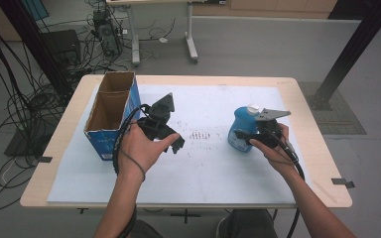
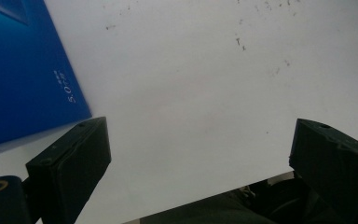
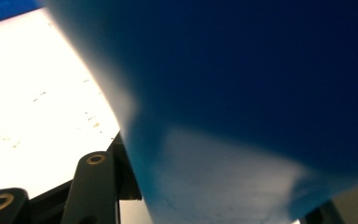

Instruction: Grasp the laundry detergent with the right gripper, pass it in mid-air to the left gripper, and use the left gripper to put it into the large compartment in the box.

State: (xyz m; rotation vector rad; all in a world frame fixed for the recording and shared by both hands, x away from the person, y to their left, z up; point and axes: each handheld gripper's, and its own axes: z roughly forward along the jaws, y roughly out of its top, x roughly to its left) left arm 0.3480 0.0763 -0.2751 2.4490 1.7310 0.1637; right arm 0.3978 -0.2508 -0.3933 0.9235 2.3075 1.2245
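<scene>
The round blue plastic bottle with a white cap (image 1: 241,130) stands upright on the white sheet (image 1: 213,173) at the table's right side. The right gripper (image 1: 250,136) is clamped on its body, and in the right gripper view the bottle's blue wall sits tight between the jaws. The left gripper (image 1: 171,141) hovers with jaws wide apart, nothing between them, just beside the open blue cardboard box (image 1: 110,111). Small white print on the box's side is too blurred to read.
</scene>
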